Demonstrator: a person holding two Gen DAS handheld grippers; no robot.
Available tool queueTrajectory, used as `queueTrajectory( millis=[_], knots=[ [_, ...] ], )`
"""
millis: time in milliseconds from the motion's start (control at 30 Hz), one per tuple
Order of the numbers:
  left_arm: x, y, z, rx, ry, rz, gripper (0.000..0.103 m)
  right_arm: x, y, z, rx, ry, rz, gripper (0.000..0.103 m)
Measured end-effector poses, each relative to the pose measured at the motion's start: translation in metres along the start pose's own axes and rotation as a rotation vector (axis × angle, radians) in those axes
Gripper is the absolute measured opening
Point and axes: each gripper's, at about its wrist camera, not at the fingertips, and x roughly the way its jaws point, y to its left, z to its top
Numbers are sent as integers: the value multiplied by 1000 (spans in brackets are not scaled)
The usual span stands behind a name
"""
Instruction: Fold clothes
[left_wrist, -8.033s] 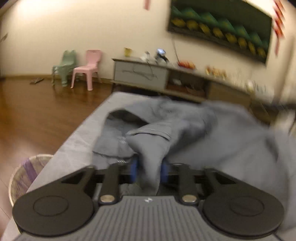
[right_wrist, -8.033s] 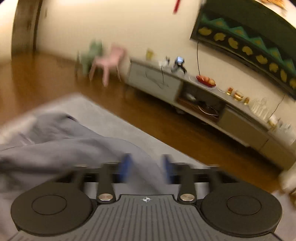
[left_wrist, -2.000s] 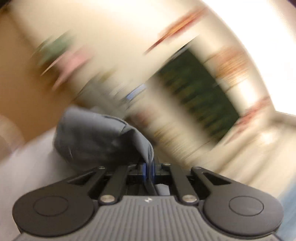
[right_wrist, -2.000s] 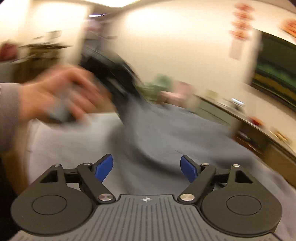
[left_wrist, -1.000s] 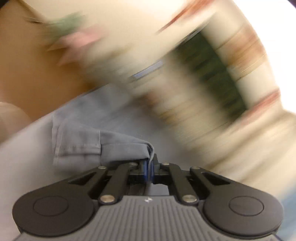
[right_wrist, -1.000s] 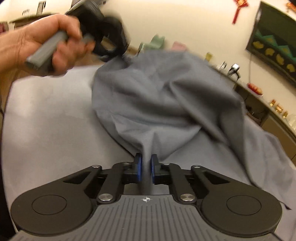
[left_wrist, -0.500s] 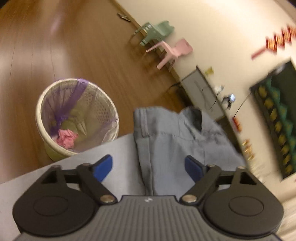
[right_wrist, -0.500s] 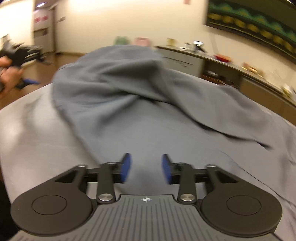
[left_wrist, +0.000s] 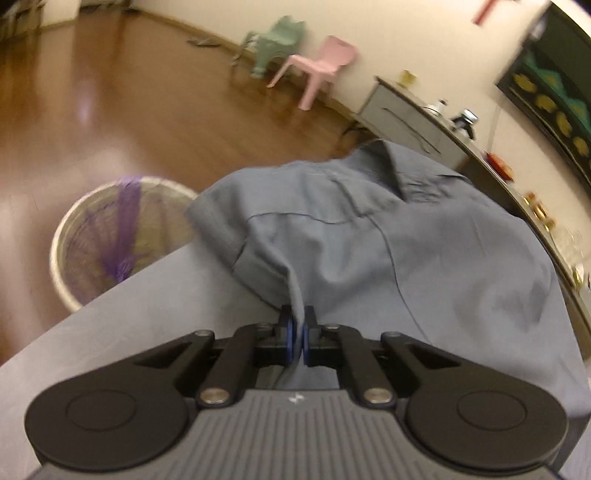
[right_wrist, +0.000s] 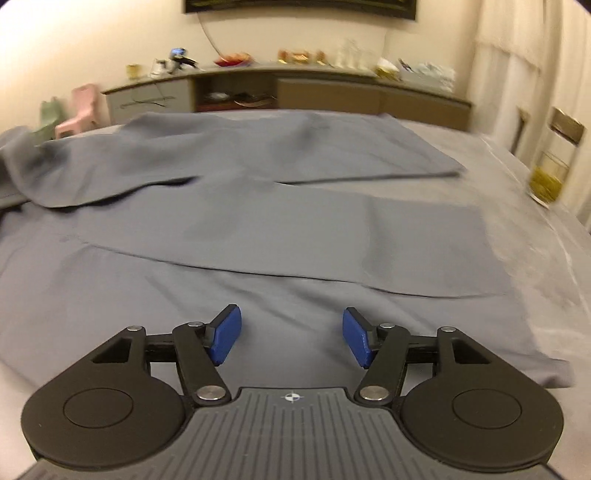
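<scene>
Currently left gripper pinches the shirt fold at 12 o'clock; right gripper gapes, holding nothing. Risk: one-sided pull drags cloth, bunching layers.

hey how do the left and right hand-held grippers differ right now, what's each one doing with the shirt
The left hand-held gripper has its jaws closed, pinching a fold of the grey shirt; the right hand-held gripper has its jaws wide apart and holds nothing. The left one sits at the bunched collar end near the wastebasket; the right one is over flatter cloth. Both have blue pads and point across the same shirt.
</scene>
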Motion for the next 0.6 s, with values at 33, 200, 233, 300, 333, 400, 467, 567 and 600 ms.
queueTrajectory(
  millis=[33,200,233,300,333,400,467,567,600],
  knots=[
    [-2,4,-1,-17,6,-3,5,0,-14,0,8,9,-11,62],
    [-25,14,-21,-56,26,22,5,-2,-88,-5,49,9,-72,61],
    [-31,16,-26,-80,32,19,5,-1,-100,-5,57,8,-76,61],
    [-46,19,-39,-121,22,30,5,2,-125,-5,74,8,-79,61],
    [-54,19,-45,-139,13,39,5,5,-133,-2,73,9,-93,61],
    [-70,21,-58,-176,-6,58,9,13,-149,5,70,12,-129,61],
    [-86,22,-71,-213,-25,76,13,20,-164,13,79,22,-154,61],
    [-120,16,-81,-204,-134,113,20,30,-178,24,81,46,-190,62],
    [-135,11,-80,-177,-200,128,20,23,-171,29,74,22,-227,62]
  ],
)
